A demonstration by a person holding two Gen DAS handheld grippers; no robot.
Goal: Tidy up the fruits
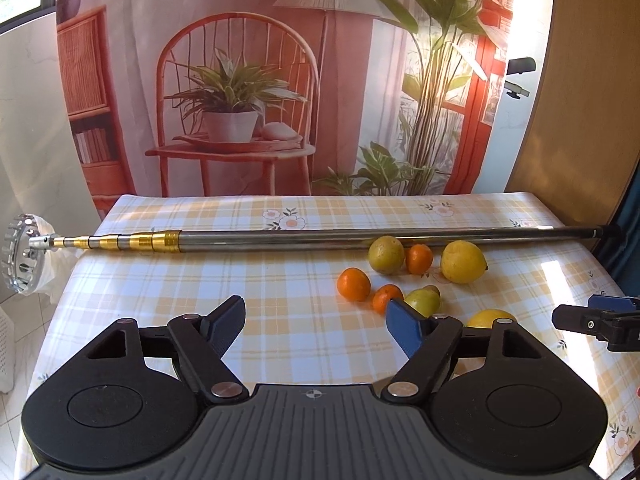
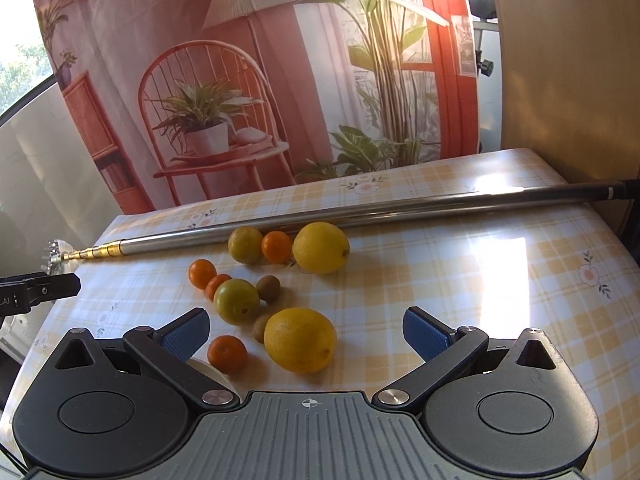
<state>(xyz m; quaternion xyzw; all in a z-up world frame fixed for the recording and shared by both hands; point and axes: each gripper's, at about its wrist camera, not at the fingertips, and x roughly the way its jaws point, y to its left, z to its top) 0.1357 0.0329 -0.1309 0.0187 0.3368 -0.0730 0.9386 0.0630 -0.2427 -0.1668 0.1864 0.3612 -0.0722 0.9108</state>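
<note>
Fruits (image 2: 300, 338) between, seemingly below, right tool (image 2: 307, 330) fingers.

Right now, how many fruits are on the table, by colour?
Orange: 4
Yellow: 2
Yellow-green: 2
Brown: 2
Total: 10

Bright daylight, glare patches on the tablecloth (image 2: 500, 252), sharp focus, fisheye bending at edges
</note>
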